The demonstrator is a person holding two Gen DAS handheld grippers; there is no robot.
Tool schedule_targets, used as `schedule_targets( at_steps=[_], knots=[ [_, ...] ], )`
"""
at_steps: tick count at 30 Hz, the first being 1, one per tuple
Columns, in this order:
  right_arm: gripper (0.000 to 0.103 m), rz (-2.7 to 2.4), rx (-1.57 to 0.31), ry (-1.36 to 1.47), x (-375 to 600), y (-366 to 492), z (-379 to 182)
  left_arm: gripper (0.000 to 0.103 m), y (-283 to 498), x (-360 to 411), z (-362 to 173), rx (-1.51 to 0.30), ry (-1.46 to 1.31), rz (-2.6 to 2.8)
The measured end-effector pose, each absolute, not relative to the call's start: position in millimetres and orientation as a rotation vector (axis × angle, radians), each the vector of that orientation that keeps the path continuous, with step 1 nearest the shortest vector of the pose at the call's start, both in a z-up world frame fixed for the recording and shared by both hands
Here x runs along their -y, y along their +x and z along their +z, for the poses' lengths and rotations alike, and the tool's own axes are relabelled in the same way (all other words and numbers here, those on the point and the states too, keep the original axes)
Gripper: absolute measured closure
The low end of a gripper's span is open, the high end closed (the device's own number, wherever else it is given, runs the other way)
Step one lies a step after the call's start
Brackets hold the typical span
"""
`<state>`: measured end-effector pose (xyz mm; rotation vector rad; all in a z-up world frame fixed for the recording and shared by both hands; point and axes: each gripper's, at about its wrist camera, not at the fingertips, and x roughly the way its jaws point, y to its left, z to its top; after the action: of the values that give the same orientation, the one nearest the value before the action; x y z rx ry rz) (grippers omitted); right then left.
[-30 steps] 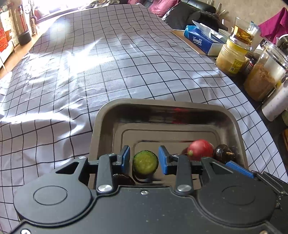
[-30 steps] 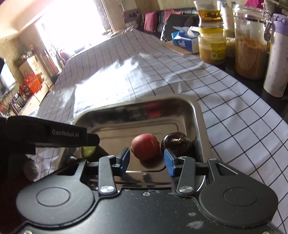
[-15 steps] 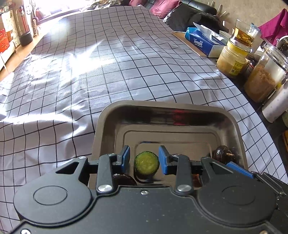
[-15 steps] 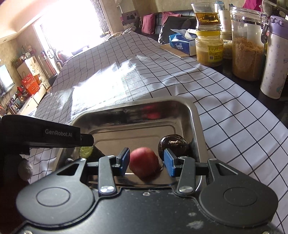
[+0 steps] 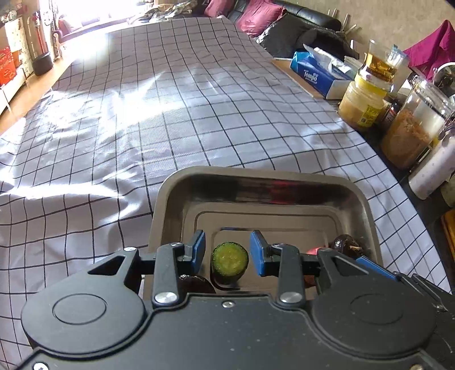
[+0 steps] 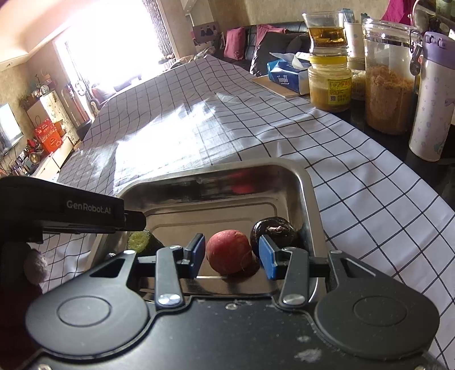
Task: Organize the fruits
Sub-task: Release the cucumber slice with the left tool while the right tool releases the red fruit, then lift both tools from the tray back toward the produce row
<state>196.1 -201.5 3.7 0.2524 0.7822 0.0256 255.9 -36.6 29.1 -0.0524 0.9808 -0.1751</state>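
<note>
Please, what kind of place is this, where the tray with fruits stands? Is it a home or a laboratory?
Most likely a home, a living and dining room. The metal tray sits on a table under a checked tablecloth; a black sofa with cushions stands behind it, and food jars and a tissue box crowd the table's edge.

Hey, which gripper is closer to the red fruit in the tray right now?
Right. The right gripper has the red fruit between its jaws in the metal tray. The left gripper sits off to the side, framing the green cut fruit instead.
</note>
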Motion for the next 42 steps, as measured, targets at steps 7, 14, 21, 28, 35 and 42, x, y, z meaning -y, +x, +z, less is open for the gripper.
schedule_targets(
  at_steps=[7, 14, 21, 28, 35, 42],
  knots=[
    [0.058, 0.01, -0.764, 0.238, 199, 194, 5, 0.06, 241, 33, 51, -0.91, -0.065, -0.19],
    [0.058, -0.035, -0.768, 0.221, 198, 193, 4, 0.059, 212, 30, 82, -0.819, -0.088, -0.24],
    [0.058, -0.026, -0.76, 0.248, 207, 142, 18, 0.059, 172, 25, 92, -0.795, -0.078, -0.284],
    [0.058, -0.017, -0.732, 0.272, 218, 82, 24, 0.059, 125, 8, 86, -0.803, -0.024, -0.29],
    [0.058, -0.045, -0.702, 0.312, 229, 36, 21, 0.058, 87, -7, 65, -0.814, 0.022, -0.248],
    [0.058, -0.085, -0.701, 0.302, 229, 3, 9, 0.058, 63, -29, 35, -0.865, -0.036, -0.204]
  ],
)
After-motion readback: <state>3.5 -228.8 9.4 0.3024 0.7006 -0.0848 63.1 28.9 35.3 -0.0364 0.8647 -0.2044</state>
